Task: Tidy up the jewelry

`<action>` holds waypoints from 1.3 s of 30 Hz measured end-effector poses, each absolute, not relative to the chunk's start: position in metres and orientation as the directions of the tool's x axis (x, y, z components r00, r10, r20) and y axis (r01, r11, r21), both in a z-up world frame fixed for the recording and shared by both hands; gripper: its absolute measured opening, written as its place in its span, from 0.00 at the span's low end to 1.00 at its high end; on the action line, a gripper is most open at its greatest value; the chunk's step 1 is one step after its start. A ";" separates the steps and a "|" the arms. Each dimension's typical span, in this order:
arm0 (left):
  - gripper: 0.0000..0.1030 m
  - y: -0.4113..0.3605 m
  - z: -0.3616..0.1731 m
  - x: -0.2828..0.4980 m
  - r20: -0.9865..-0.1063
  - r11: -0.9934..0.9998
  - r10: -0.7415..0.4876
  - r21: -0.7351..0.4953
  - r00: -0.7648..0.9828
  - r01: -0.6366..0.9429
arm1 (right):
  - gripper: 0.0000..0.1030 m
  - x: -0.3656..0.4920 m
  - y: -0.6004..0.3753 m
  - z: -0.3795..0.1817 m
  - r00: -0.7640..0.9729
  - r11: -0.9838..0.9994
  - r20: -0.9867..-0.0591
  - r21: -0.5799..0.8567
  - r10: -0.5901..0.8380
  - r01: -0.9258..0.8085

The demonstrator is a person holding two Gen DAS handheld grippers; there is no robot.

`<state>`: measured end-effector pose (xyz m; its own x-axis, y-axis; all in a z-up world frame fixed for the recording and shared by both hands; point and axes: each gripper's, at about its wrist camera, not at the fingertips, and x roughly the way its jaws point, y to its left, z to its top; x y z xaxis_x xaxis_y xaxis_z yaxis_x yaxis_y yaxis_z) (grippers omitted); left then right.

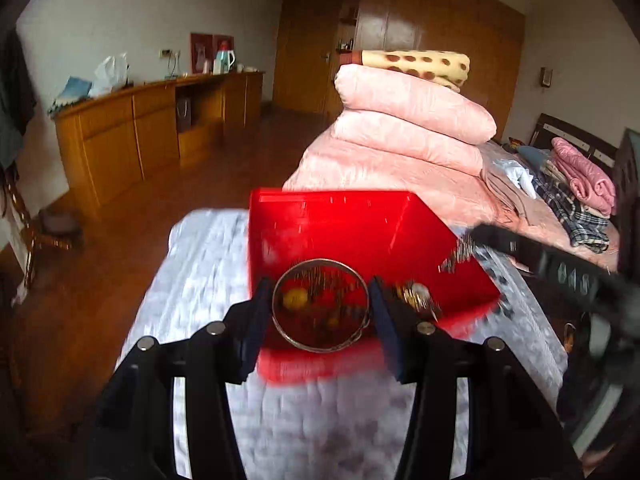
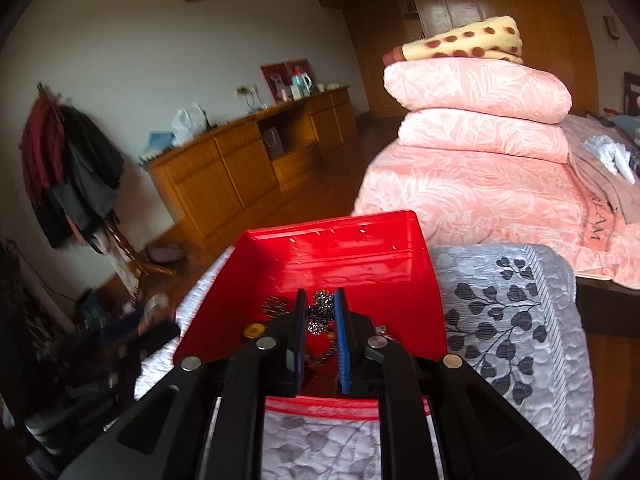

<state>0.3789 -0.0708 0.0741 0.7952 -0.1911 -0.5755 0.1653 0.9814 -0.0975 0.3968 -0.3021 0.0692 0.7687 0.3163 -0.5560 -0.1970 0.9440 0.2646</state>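
Left gripper (image 1: 320, 312) clamps a silver bangle (image 1: 320, 305) over the red box (image 1: 340, 216); right gripper (image 2: 321, 336) pinches a beaded chain (image 2: 320, 316). Lifting slowly should avoid snags.

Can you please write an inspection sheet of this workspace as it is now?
Surface: grey leaf-patterned quilt under the box.
Job's things: red box holds mixed jewelry; silver bangle sits between the left tool's fingers; beaded silver piece sits between the right tool's fingers.
Clutter: folded pink quilts, spotted blanket, clothes on the bed.
Grippers: left tool shut on the bangle; right tool nearly closed, grasp unclear.
Cables: nothing seen on the quilt.
Surroundings: wooden sideboard, wardrobe, coat rack.
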 end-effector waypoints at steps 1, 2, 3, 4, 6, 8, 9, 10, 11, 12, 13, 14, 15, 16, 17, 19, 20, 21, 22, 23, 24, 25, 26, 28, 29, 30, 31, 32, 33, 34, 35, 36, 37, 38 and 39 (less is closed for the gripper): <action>0.50 -0.078 0.073 0.392 -0.575 0.982 -0.189 -0.089 0.796 0.169 | 0.29 0.399 -0.302 0.067 0.775 0.950 -0.557 0.254 0.298 -0.183; 0.66 -0.081 0.070 0.403 -0.589 0.984 -0.177 -0.076 0.789 0.164 | 0.32 0.399 -0.302 0.065 0.779 0.953 -0.557 0.248 0.289 -0.176; 0.70 -0.083 0.067 0.407 -0.593 0.984 -0.172 -0.075 0.787 0.159 | 0.32 0.399 -0.302 0.062 0.777 0.955 -0.561 0.237 0.286 -0.181; 0.70 -0.082 0.065 0.411 -0.589 0.985 -0.171 -0.083 0.790 0.151 | 0.32 0.398 -0.302 0.060 0.777 0.957 -0.565 0.225 0.280 -0.181; 0.70 -0.079 0.060 0.412 -0.580 0.986 -0.165 -0.094 0.798 0.136 | 0.32 0.396 -0.308 0.060 0.788 0.963 -0.561 0.215 0.255 -0.159; 0.70 -0.074 0.058 0.409 -0.574 0.987 -0.163 -0.103 0.803 0.126 | 0.34 0.394 -0.313 0.062 0.795 0.966 -0.557 0.213 0.241 -0.143; 0.70 -0.072 0.058 0.406 -0.570 0.988 -0.156 -0.103 0.806 0.118 | 0.35 0.391 -0.317 0.062 0.802 0.968 -0.552 0.212 0.230 -0.132; 0.71 -0.069 0.059 0.403 -0.565 0.988 -0.151 -0.102 0.811 0.113 | 0.40 0.389 -0.318 0.063 0.805 0.970 -0.550 0.209 0.221 -0.123; 0.73 -0.067 0.060 0.398 -0.557 0.989 -0.146 -0.100 0.818 0.108 | 0.43 0.387 -0.319 0.064 0.808 0.971 -0.549 0.205 0.216 -0.120; 0.74 -0.065 0.062 0.394 -0.551 0.990 -0.140 -0.096 0.822 0.104 | 0.46 0.384 -0.319 0.064 0.812 0.973 -0.546 0.197 0.209 -0.118; 0.78 -0.062 0.063 0.392 -0.549 0.990 -0.137 -0.095 0.824 0.101 | 0.51 0.380 -0.319 0.065 0.815 0.975 -0.543 0.192 0.202 -0.114; 0.80 -0.060 0.065 0.387 -0.545 0.991 -0.133 -0.096 0.828 0.096 | 0.57 0.377 -0.319 0.066 0.817 0.976 -0.542 0.187 0.196 -0.110; 0.81 -0.057 0.066 0.383 -0.540 0.991 -0.130 -0.099 0.831 0.091 | 0.59 0.374 -0.318 0.066 0.819 0.977 -0.541 0.182 0.192 -0.109; 0.83 -0.052 0.067 0.376 -0.534 0.991 -0.127 -0.102 0.836 0.085 | 0.63 0.368 -0.316 0.066 0.822 0.979 -0.537 0.171 0.189 -0.114; 0.84 -0.050 0.068 0.373 -0.531 0.991 -0.126 -0.105 0.838 0.082 | 0.69 0.365 -0.315 0.066 0.824 0.980 -0.534 0.162 0.187 -0.117; 0.86 -0.044 0.068 0.361 -0.527 0.991 -0.121 -0.107 0.842 0.075 | 0.78 0.353 -0.311 0.064 0.828 0.984 -0.534 0.136 0.172 -0.116; 0.87 -0.041 0.067 0.356 -0.526 0.992 -0.116 -0.105 0.843 0.071 | 0.81 0.345 -0.309 0.062 0.829 0.985 -0.535 0.123 0.165 -0.117; 0.88 -0.039 0.066 0.352 -0.525 0.992 -0.112 -0.102 0.844 0.068 | 0.86 0.340 -0.307 0.062 0.830 0.986 -0.533 0.119 0.165 -0.119; 0.90 -0.037 0.066 0.346 -0.524 0.993 -0.107 -0.097 0.845 0.065 | 0.88 0.334 -0.305 0.061 0.831 0.986 -0.531 0.119 0.166 -0.121; 0.91 -0.035 0.065 0.340 -0.523 0.994 -0.103 -0.094 0.846 0.063 | 0.91 0.329 -0.305 0.060 0.832 0.985 -0.529 0.122 0.167 -0.120; 0.92 -0.034 0.065 0.336 -0.521 0.994 -0.101 -0.093 0.847 0.061 | 0.92 0.322 -0.305 0.058 0.833 0.985 -0.528 0.129 0.166 -0.114; 0.92 -0.032 0.064 0.330 -0.517 0.994 -0.097 -0.093 0.851 0.057 | 0.92 0.317 -0.304 0.058 0.835 0.984 -0.524 0.134 0.168 -0.114; 0.92 -0.031 0.065 0.325 -0.510 0.994 -0.095 -0.092 0.855 0.056 | 0.92 0.313 -0.304 0.057 0.838 0.984 -0.519 0.137 0.171 -0.115; 0.93 -0.030 0.067 0.315 -0.495 0.995 -0.092 -0.083 0.864 0.059 | 0.94 0.302 -0.306 0.056 0.849 0.982 -0.499 0.147 0.176 -0.117; 0.93 -0.030 0.068 0.311 -0.488 0.996 -0.087 -0.074 0.869 0.058 | 0.94 0.297 -0.306 0.056 0.852 0.982 -0.494 0.149 0.173 -0.113; 0.94 -0.030 0.070 0.307 -0.481 0.996 -0.081 -0.066 0.873 0.057 | 0.94 0.292 -0.306 0.056 0.855 0.982 -0.490 0.150 0.171 -0.111; 0.94 -0.030 0.072 0.302 -0.471 0.997 -0.079 -0.058 0.878 0.059 | 0.94 0.289 -0.305 0.056 0.856 0.982 -0.488 0.150 0.171 -0.111; 0.94 -0.029 0.075 0.298 -0.463 0.997 -0.079 -0.055 0.883 0.061 | 0.94 0.285 -0.305 0.056 0.858 0.983 -0.484 0.148 0.171 -0.112; 0.94 -0.029 0.077 0.293 -0.453 0.997 -0.081 -0.053 0.888 0.064 | 0.94 0.280 -0.305 0.057 0.861 0.983 -0.479 0.146 0.170 -0.112; 0.95 -0.029 0.079 0.289 -0.445 0.996 -0.082 -0.053 0.892 0.065 | 0.94 0.278 -0.304 0.058 0.863 0.983 -0.477 0.143 0.167 -0.111; 0.95 -0.029 0.081 0.286 -0.438 0.996 -0.081 -0.053 0.895 0.065 | 0.94 0.274 -0.304 0.059 0.866 0.984 -0.472 0.139 0.163 -0.110; 0.95 -0.028 0.083 0.283 -0.430 0.996 -0.083 -0.055 0.899 0.065 | 0.94 0.270 -0.304 0.060 0.869 0.985 -0.467 0.136 0.162 -0.110; 0.95 -0.028 0.085 0.279 -0.422 0.996 -0.085 -0.056 0.902 0.068 | 0.94 0.267 -0.304 0.061 0.873 0.985 -0.460 0.134 0.161 -0.111; 0.95 -0.029 0.086 0.276 -0.417 0.996 -0.087 -0.057 0.905 0.069 | 0.94 0.262 -0.304 0.063 0.879 0.985 -0.449 0.132 0.160 -0.112; 0.95 -0.029 0.088 0.273 -0.408 0.996 -0.089 -0.058 0.909 0.072 | 0.94 0.259 -0.304 0.065 0.883 0.985 -0.441 0.131 0.160 -0.113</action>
